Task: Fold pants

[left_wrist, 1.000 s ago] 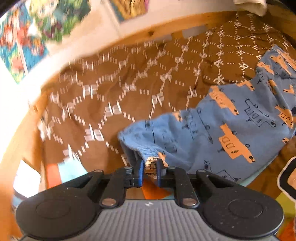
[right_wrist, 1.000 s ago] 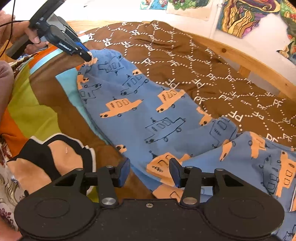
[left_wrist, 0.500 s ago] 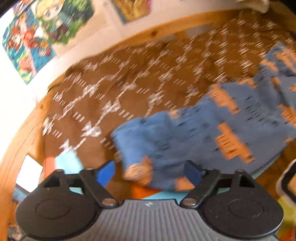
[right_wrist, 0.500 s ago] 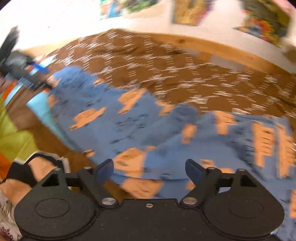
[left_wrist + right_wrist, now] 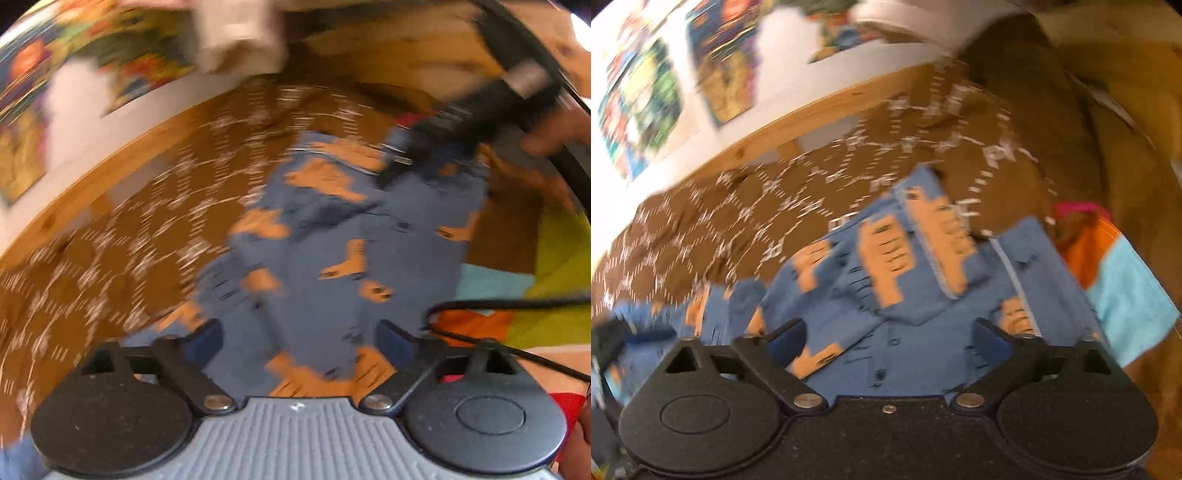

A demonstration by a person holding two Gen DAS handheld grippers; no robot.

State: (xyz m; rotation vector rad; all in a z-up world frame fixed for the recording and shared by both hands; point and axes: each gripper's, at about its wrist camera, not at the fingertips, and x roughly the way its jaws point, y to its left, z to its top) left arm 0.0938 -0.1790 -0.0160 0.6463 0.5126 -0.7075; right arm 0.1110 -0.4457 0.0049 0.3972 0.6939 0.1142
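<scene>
While both views are smeared by motion, the main layout reads well enough.

Left tongs [image 5: 297,341]: spread wide, nothing between the fingers. Pants [image 5: 343,236] lie directly ahead and below, blue with orange print, long axis running away from the tongs toward the far right, where the right tongs [image 5: 402,162] show as a dark blur at the far end of the cloth. Brown patterned bedspread [image 5: 122,251] off to the left; wooden bed frame [image 5: 110,166] beyond it. A black cable [image 5: 509,304] crosses just right of the right-hand finger, close enough to snag on a reach.

Right tongs [image 5: 890,341]: also spread, holding nothing. Pants [image 5: 905,288] sit just ahead of the fingers, one layer already turned over another with a stitched hem edge [image 5: 1015,273] slanting up and away. Left tongs [image 5: 613,343] appear as a dark shape at the far left, at the other end of the garment. Bedspread [image 5: 713,229] behind; an orange and light blue blanket [image 5: 1123,295] to the right.

Judgement: each hand is nearest its own end of the pants, so the next pinch looks like one per end. Cloth is rumpled in the middle and may bunch. Nothing but the cable looks to obstruct.
</scene>
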